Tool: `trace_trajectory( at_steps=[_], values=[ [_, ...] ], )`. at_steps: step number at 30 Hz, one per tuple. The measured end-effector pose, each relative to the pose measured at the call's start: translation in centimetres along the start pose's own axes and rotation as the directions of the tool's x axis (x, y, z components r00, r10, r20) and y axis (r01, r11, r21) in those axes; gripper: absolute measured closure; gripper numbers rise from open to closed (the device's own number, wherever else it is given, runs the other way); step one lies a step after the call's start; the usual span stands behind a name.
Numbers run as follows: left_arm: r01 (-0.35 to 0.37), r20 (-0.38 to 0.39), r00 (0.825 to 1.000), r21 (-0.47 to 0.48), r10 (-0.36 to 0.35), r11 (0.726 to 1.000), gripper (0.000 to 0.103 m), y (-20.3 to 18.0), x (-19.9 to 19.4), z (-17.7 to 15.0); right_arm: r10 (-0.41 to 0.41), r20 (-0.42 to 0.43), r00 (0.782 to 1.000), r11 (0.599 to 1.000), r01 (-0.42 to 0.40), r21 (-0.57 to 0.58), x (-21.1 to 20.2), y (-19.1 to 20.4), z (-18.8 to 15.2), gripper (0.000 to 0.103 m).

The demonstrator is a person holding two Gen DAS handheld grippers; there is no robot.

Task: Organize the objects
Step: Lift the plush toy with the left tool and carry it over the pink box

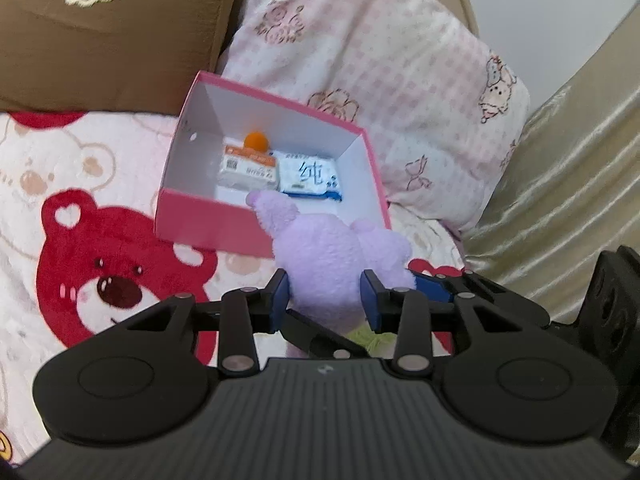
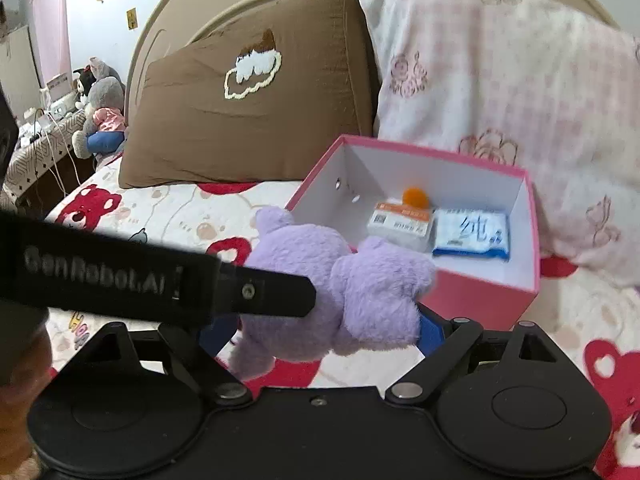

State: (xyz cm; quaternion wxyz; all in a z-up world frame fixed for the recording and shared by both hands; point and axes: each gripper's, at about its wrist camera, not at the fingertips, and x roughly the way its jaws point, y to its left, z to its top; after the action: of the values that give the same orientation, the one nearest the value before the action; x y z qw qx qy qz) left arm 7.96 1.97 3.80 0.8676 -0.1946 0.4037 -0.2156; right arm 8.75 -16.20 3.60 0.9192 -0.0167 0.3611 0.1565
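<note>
A purple plush toy (image 1: 328, 248) (image 2: 320, 264) hangs above the bed, just in front of an open pink box (image 1: 208, 216) (image 2: 472, 300). My left gripper (image 1: 325, 284) is shut on it, a blue pad pressing each side. My right gripper (image 2: 324, 332) grips the same toy from the other side, its blue pads against the fur. The left gripper's black finger crosses the right wrist view. Inside the box lie an orange ball (image 1: 256, 140) (image 2: 416, 196), an orange-and-white packet (image 1: 248, 168) (image 2: 402, 224) and a blue tissue pack (image 1: 310, 178) (image 2: 472, 236).
The box rests on a bear-print blanket (image 1: 80, 240). Behind it lean a brown pillow (image 2: 248, 120) and a pink checked pillow (image 2: 500, 80) against a curved headboard. Stuffed toys (image 2: 100, 112) and cables crowd a bedside table at far left. Beige satin fabric (image 1: 560, 200) lies on the right.
</note>
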Motion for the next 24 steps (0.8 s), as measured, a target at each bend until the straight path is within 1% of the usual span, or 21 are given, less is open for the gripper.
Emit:
trace_trajectory(
  at_steps=[4, 6, 12, 16, 21, 24],
  values=[
    [-0.015, -0.003, 1.000, 0.020, 0.015, 1.000, 0.067, -1.2, 0.1, 1.8, -0.008, 0.013, 1.000, 1.000, 0.008, -0.024, -0.5, -0.6, 1.2, 0.011],
    [-0.014, 0.002, 1.000, 0.026, 0.014, 1.000, 0.067, -1.6, 0.3, 2.7, 0.001, 0.016, 1.000, 1.000, -0.001, -0.029, -0.7, -1.1, 1.9, 0.011],
    [0.022, -0.005, 1.000, 0.022, -0.022, 1.000, 0.067, -2.3, 1.8, 5.3, -0.005, 0.023, 1.000, 0.998, 0.006, -0.056, -1.0, -2.6, 4.2, 0.011],
    [0.034, -0.014, 0.999, 0.038, -0.034, 0.999, 0.067, -3.0, 3.6, 7.0, -0.018, 0.008, 1.000, 0.998, 0.019, -0.062, -0.4, -4.0, 5.4, 0.011],
    [0.074, -0.019, 0.997, 0.021, -0.074, 0.997, 0.067, -2.8, 6.5, 8.8, -0.046, -0.002, 0.999, 0.996, 0.045, -0.071, 0.8, -5.8, 6.9, 0.011],
    [0.070, -0.035, 0.997, 0.022, -0.070, 0.997, 0.066, -2.5, 8.9, 9.7, -0.057, -0.016, 0.998, 0.996, 0.055, -0.068, 2.1, -7.2, 7.5, 0.011]
  ],
)
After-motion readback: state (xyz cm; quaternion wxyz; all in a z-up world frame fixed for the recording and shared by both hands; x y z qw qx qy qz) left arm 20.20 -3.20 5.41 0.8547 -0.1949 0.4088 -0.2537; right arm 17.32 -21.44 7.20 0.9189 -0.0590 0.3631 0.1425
